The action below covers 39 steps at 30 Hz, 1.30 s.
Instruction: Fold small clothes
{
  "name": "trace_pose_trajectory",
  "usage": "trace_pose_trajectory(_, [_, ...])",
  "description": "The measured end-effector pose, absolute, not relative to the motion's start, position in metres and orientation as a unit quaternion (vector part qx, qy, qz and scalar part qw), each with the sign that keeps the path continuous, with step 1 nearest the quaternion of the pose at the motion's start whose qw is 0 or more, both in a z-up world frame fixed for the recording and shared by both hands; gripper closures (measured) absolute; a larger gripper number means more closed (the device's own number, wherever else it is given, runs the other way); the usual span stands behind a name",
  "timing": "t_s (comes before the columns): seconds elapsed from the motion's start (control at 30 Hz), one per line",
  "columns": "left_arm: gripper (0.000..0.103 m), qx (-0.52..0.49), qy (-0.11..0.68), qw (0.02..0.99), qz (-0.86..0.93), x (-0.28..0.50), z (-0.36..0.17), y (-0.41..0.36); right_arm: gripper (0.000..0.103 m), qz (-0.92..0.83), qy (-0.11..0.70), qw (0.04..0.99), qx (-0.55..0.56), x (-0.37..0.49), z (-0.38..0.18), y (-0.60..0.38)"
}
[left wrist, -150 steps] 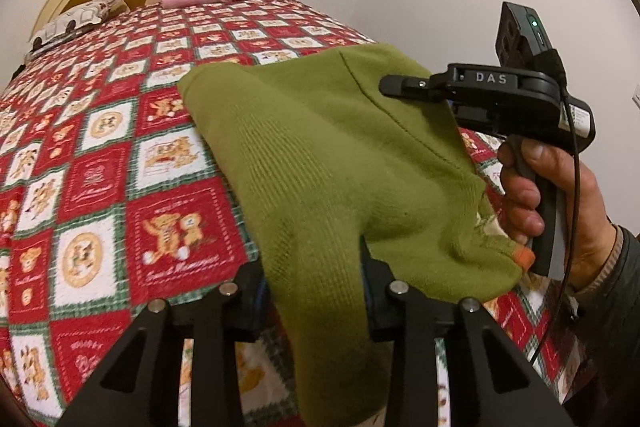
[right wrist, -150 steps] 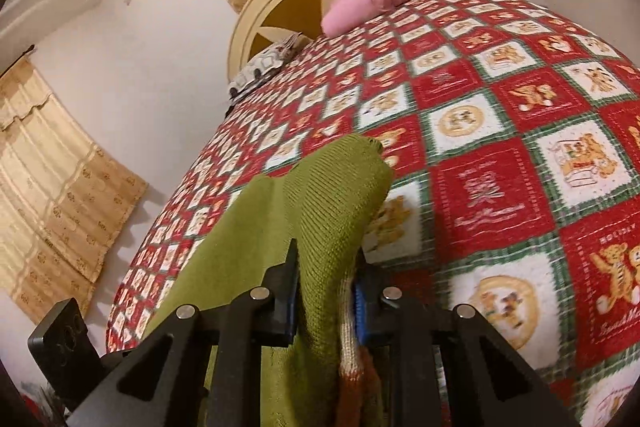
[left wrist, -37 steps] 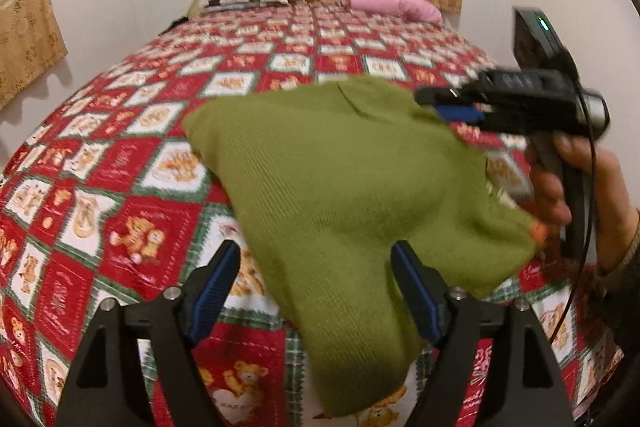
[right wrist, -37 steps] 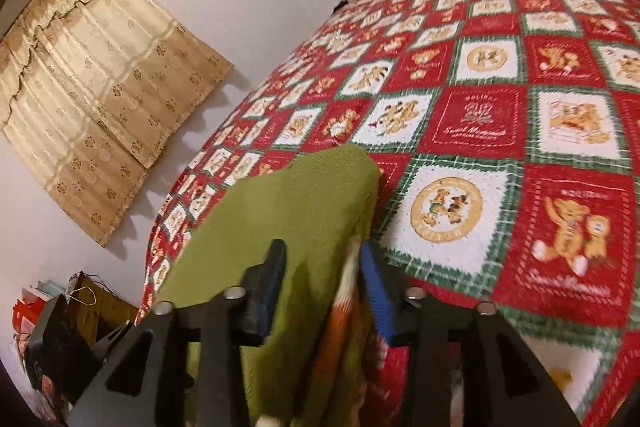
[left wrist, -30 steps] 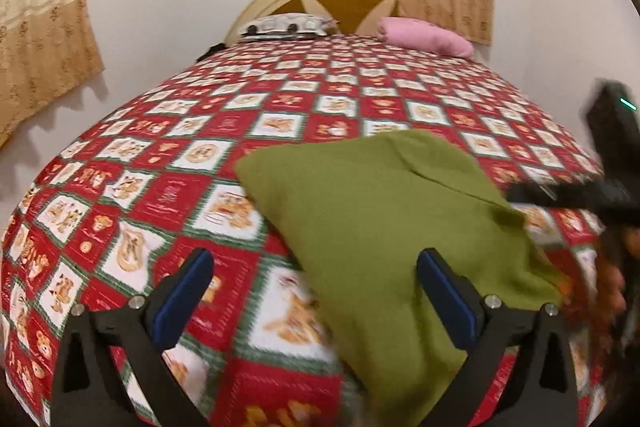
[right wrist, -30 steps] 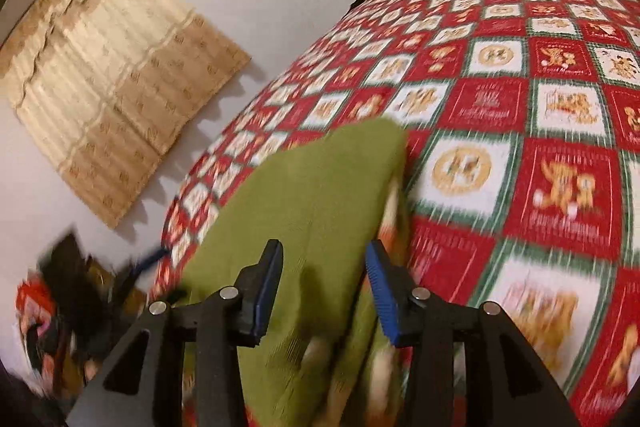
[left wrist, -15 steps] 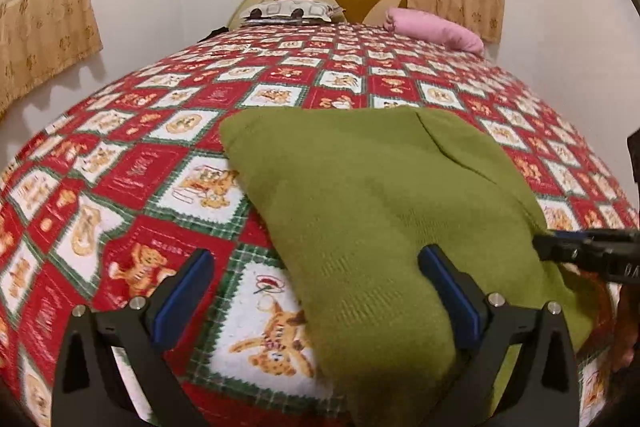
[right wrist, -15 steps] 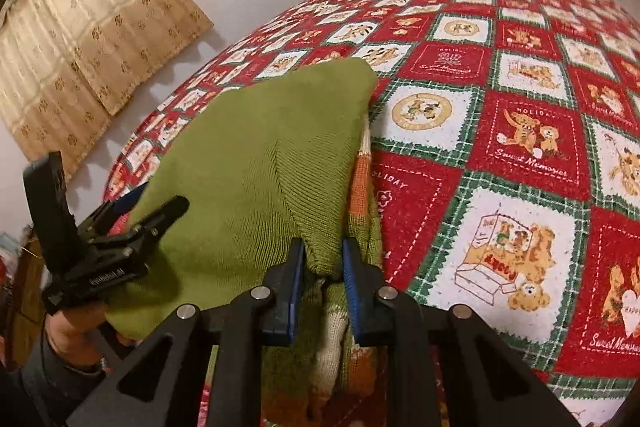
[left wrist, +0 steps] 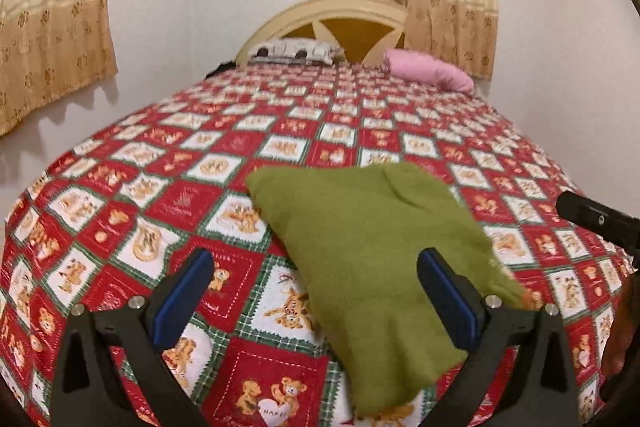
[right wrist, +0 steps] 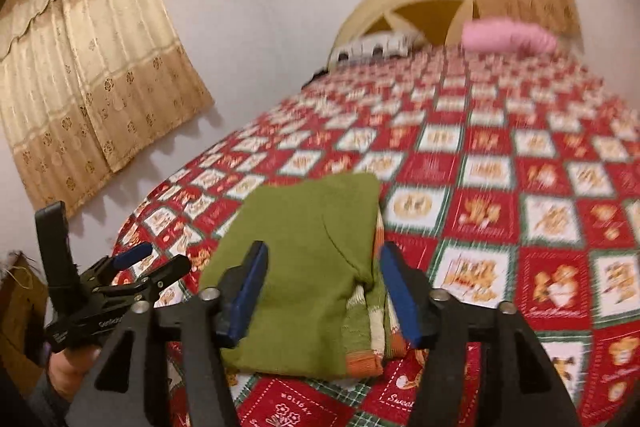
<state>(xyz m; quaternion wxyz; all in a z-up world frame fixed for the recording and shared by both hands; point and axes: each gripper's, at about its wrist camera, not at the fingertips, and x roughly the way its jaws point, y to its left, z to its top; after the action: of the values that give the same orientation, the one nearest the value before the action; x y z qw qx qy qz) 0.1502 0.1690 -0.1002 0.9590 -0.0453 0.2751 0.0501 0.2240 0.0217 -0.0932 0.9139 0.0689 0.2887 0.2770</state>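
Observation:
A small green knitted sweater lies folded on the bed's red patchwork quilt. It also shows in the right wrist view, with striped orange and white edges at its near right corner. My left gripper is open and empty, held above and just in front of the sweater. My right gripper is open and empty too, over the sweater's near edge. The left gripper shows at the left of the right wrist view, and the right gripper's tip shows at the right of the left wrist view.
A pink pillow and a patterned pillow lie at the headboard. Beige curtains hang on the walls. The bed's near edge is just below the sweater. A brown box stands left of the bed.
Both grippers have let go of the sweater and drawn back from it. The right one was shut on its edge half a second ago and is open now. The sweater lies folded.

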Motion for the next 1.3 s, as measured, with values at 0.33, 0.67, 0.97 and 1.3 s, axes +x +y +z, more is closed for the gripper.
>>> trace_pose_trajectory(0.33, [0.0,-0.027,0.25,0.967,0.035,0.14,-0.078,0.164,0.035,0.265,0.25,0.929,0.066,0.196,-0.072,0.033])
trace_pose_trajectory(0.67, [0.0,-0.026,0.253,0.966,0.042,0.14,-0.082,0.163,0.034,0.27,0.268,0.922,0.076,0.199,-0.085,0.039])
trace_pose_trajectory(0.97, [0.0,-0.022,0.255,0.966,0.046,0.139,-0.083,0.162,0.034,0.271,0.268,0.92,0.084,0.197,-0.087,0.034])
trace_pose_trajectory(1.3, [0.0,-0.017,0.257,0.965,0.047,0.139,-0.084,0.159,0.034,0.278,0.269,0.918,0.083,0.189,-0.086,0.035])
